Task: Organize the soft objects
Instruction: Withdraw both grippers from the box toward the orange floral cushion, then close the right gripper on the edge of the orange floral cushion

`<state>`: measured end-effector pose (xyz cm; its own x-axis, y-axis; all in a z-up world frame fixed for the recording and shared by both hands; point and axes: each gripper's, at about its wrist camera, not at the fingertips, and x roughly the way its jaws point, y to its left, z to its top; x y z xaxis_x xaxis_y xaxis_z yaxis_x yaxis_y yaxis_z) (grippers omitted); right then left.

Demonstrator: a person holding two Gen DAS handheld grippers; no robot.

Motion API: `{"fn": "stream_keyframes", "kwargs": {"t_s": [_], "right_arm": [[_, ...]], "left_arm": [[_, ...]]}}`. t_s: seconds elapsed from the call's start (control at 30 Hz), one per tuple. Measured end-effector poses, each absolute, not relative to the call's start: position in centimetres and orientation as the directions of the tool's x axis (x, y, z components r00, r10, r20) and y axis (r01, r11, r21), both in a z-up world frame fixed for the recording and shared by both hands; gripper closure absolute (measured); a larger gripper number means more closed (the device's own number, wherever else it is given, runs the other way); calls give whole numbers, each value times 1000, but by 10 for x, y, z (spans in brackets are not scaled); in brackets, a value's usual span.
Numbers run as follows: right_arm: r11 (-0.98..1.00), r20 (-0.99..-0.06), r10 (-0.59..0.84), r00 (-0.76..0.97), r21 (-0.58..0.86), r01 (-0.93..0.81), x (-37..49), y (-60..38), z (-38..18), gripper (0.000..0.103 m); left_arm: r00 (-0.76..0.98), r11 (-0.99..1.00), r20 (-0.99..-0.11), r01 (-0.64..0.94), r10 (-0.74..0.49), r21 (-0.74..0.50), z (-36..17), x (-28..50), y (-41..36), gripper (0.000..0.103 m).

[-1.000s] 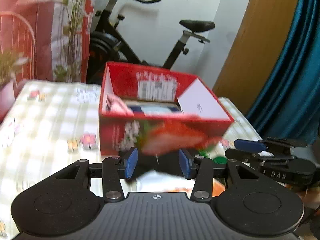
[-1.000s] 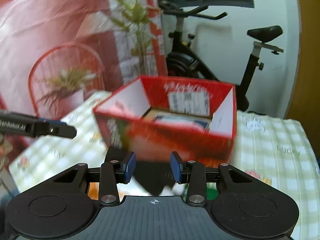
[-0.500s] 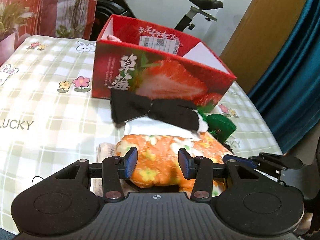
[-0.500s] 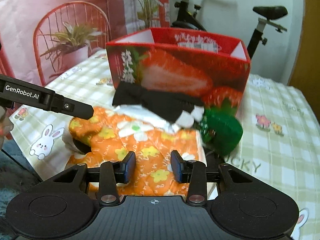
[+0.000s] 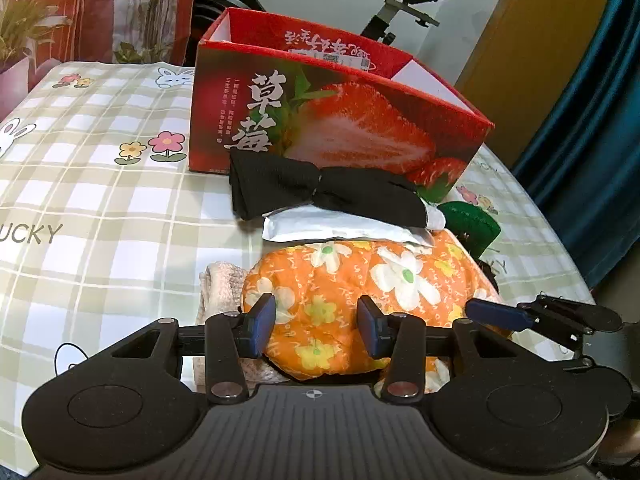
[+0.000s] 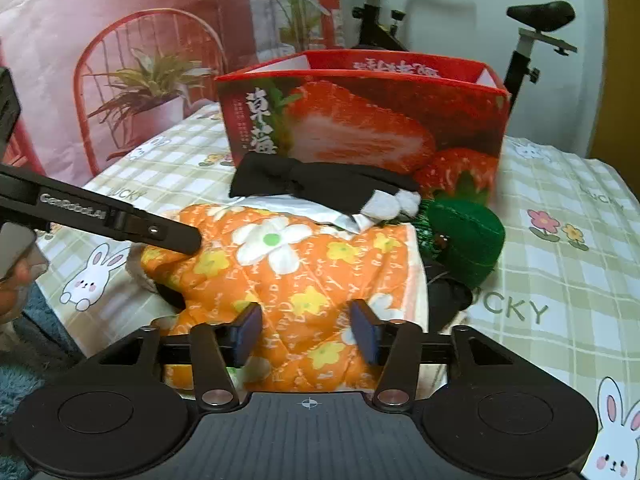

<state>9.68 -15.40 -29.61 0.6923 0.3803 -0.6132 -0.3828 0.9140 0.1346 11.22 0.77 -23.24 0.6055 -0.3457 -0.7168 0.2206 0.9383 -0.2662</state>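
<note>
A table [image 5: 100, 208] covered by a green-and-cream checked cloth printed with rabbits, flowers and the word LUCKY carries everything. Toward its far edge stands an open red strawberry box [image 5: 332, 120] [image 6: 360, 120], its printed long side facing the cameras. Against the foot of that side lies a black sock bundle [image 5: 320, 192] [image 6: 320, 184] with a grey-white tip, resting on a white packet [image 5: 340, 228]. Nearer the front edge of the table is an orange flowered quilted cloth [image 5: 360, 292] [image 6: 296, 276], heaped over a beige knitted piece [image 5: 220, 284] that shows at its left. Just beside the cloth, toward the right edge, sits a green soft thing [image 5: 472, 228] [image 6: 464, 236]. The left gripper [image 5: 316, 326] hangs over the near part of the orange cloth with its blue pads spread apart and nothing between them; the right gripper [image 6: 304, 334] does the same from the other side, released. Behind the table are an exercise bike [image 5: 400, 4] [image 6: 532, 32], a white wall, a pink-red curtain [image 6: 100, 40], a red wire chair with a potted plant [image 6: 148, 84], a wooden door [image 5: 540, 40] and teal drapes [image 5: 592, 140].
</note>
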Motion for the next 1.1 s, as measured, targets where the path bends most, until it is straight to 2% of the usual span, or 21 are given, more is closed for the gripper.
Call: {"fn": "stream_keyframes", "kwargs": {"t_s": [0.07,0.27,0.9,1.1], "right_arm": [[910,-606,389,694,136,-392,95,-153,-296,47],[921,-544,374,751,125,-368,89,-154,-286,47],[928,-561,350,750,99,-359,92,-153,-294,43],[928,-561,351,750,100,-359,92,-152,-293,41]], "left_arm": [[605,940,-719,226,-341,-255,-234,112,6,56],[611,941,-716,230,-339,-249,-238,112,6,56],[614,940,-713,240,-340,-243,-239,112,6,54],[613,939,-711,247,-344,-241,-240,111,4,51]]}}
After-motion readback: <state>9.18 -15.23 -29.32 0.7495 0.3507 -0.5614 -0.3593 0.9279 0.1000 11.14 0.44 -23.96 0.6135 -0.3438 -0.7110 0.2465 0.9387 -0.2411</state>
